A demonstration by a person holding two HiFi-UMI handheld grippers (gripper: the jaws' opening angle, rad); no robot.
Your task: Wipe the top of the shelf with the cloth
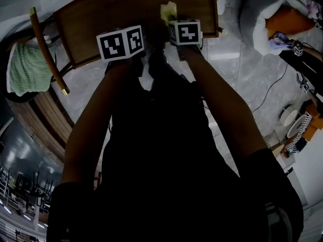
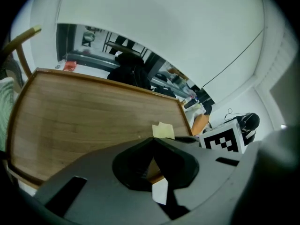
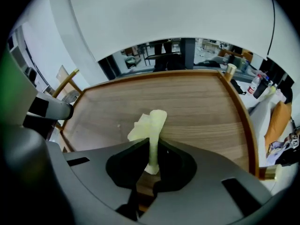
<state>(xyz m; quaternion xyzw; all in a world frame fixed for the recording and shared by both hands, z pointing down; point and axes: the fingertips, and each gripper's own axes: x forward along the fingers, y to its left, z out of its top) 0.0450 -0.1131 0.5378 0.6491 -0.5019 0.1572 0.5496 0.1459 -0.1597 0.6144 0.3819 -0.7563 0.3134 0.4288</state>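
**Item under inspection.** The pale yellow cloth [image 3: 151,125] is pinched in the right hand-held gripper [image 3: 152,146]. The jaws are pressed onto a narrow fold, and the free end stands up and flops a little to the left beyond the tips. In the head view the cloth [image 1: 168,10] lies over the near part of the wooden shelf top [image 1: 126,9], right of centre. Contact between cloth and wood cannot be confirmed from any view.

**Second tool.** The left hand-held gripper [image 2: 152,142] has its jaws pressed together at the tips with nothing between them. It is held just beside the right one, over the near edge of the shelf top.

**Surface.** The shelf top [image 3: 187,102] is bare wood grain with a raised rim [image 3: 248,125] along its sides. A green towel [image 1: 28,67] hangs off to the left, well apart from the work.

**Assessment.** The wipe appears to be at its start.

**Recommendations for the step.**
- Tilt the right hand-held gripper down so the loose end of the cloth lies flat on the wood, not upright, and only fabric meets the surface.
- Work in overlapping passes along the grain, from one rim across to the other.
- Keep pressure light; the grip is on a thin fold and may slip under drag.
- Run the cloth into the angle under the rim, where dust is likely to collect.
- Keep the left hand-held gripper out of the path.
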